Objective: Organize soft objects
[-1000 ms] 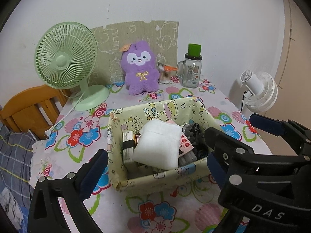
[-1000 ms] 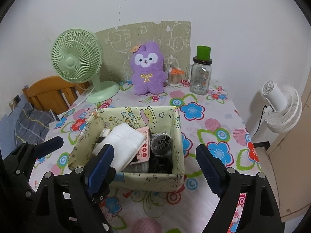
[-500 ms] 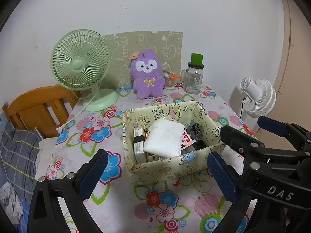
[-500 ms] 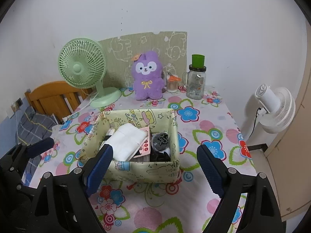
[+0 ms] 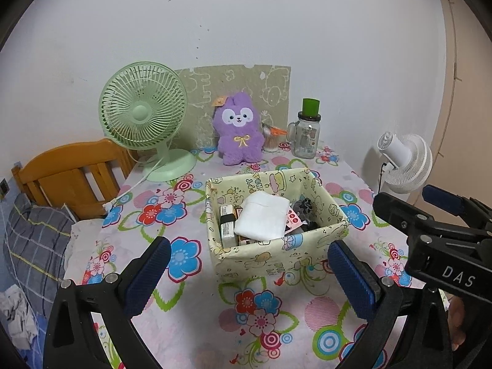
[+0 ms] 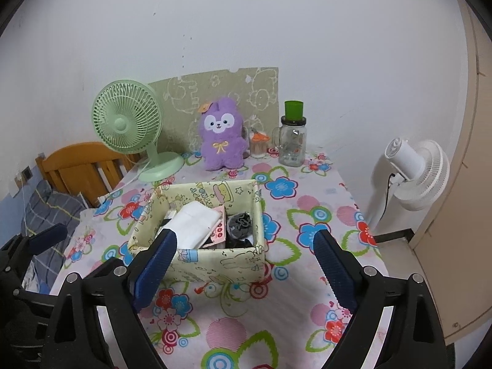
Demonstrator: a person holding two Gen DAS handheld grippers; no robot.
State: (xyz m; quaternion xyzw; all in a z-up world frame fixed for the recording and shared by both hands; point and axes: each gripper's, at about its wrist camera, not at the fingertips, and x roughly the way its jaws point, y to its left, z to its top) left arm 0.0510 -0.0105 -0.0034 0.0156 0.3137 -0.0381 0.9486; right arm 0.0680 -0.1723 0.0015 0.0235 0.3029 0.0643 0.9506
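Observation:
A yellow cartoon-print fabric box (image 5: pixel 276 255) (image 6: pixel 221 261) stands mid-table on the flowered cloth. A folded white cloth (image 5: pixel 263 218) (image 6: pixel 193 224) lies on top of small packets inside it, with a dark scrunchie (image 5: pixel 303 206) (image 6: pixel 240 223) at the box's right side. A purple plush toy (image 5: pixel 238 132) (image 6: pixel 221 135) sits upright at the back against the wall. My left gripper (image 5: pixel 247 247) is open and empty in front of the box. The right gripper (image 6: pixel 244 236) is empty too, with its jaws opening wider, short of the box's front wall.
At the back left stands a green desk fan (image 5: pixel 143 113), its cord trailing over the table edge. Right of the plush are a jar of cotton swabs (image 6: pixel 258 146) and a glass jar with a green lid (image 5: pixel 306 135). A white fan (image 5: pixel 406 160) stands off the table's right. A wooden headboard (image 5: pixel 70 175) and plaid bedding (image 5: pixel 33 240) lie left.
Both grippers have drawn back and up from the box, which now looks smaller and farther off. The white cloth stays in the box.

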